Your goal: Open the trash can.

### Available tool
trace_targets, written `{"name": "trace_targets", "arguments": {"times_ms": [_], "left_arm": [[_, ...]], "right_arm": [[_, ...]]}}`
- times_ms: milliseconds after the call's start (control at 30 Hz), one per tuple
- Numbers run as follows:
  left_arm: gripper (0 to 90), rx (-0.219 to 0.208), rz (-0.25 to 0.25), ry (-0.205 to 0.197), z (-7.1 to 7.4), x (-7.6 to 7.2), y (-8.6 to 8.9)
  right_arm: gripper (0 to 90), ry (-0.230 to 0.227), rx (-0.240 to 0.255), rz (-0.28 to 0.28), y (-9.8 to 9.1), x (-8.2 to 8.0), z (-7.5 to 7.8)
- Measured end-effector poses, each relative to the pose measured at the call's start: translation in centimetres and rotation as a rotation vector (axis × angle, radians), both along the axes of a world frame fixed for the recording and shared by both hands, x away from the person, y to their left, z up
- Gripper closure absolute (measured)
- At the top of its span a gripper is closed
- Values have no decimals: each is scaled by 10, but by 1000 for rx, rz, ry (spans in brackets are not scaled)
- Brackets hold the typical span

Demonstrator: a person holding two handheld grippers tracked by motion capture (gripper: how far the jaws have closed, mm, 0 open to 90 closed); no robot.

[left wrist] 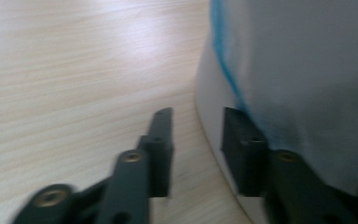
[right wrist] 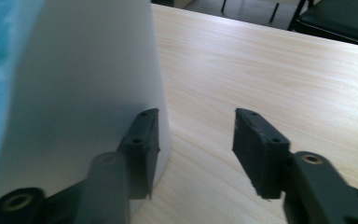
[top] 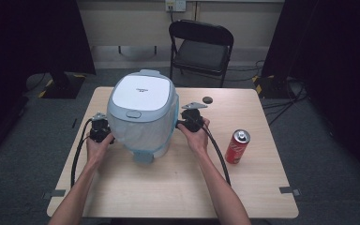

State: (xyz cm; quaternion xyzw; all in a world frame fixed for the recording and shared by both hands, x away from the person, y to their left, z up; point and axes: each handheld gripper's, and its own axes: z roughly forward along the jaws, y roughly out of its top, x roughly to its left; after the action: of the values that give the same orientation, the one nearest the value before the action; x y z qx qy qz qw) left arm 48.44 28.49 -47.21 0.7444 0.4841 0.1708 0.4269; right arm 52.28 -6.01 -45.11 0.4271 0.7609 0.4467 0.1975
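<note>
The white bin (top: 143, 115), a tall plastic one with a flat lid and a thin blue-edged liner hanging down its sides, stands upright near the middle of the surface (top: 178, 187), a little toward its far edge. It looks stiff and hollow, so probably light for its bulk, but its walls are smooth, broad and tapered, which gives two narrow pads little to bite on; the loose liner would likely slide under them. A firmer hold would seem to be a squeeze from both flanks at once, or a catch under the lid's rim. The left tool (left wrist: 196, 144) sits low against the bin's left flank, its jaws apart with nothing clamped, one pad by the wall and the other over bare wood. The right tool (right wrist: 196, 149) sits against the bin's right flank, jaws likewise apart, one pad beside the wall without pressing it. A red can (top: 237, 146) stands well to the right of the bin, a small dark disc (top: 207, 99) lies behind it to the right, and a black chair (top: 200, 47) stands beyond it on the floor.
</note>
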Motion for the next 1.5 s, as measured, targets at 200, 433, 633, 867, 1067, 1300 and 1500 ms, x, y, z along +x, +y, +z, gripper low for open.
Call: {"name": "trace_targets", "arguments": {"times_ms": [200,433,633,867,1067,1300,1500], "left_arm": [[773,12,-33,-3,1,-7,-5],[837,-13,-57,0,9,-15,-17],[827,-9,-128,-3,17,-29,-25],[784,-31,-183,-2,14,-59,-27],[754,-13,-184,-6,17,-82,-34],[677,-19,-207,-1,16,-98,-35],[575,-16,-189,-3,15,-94,-29]], "right_arm": [[700,11,24,16,0,-6,0],[746,23,24,64,-13,-20,2],[746,30,9,81,-26,-33,4],[724,38,-21,141,-41,-58,7],[708,48,-51,169,-45,-75,10],[580,45,-111,149,-50,-94,13],[471,59,-120,103,-50,-93,9]]}}
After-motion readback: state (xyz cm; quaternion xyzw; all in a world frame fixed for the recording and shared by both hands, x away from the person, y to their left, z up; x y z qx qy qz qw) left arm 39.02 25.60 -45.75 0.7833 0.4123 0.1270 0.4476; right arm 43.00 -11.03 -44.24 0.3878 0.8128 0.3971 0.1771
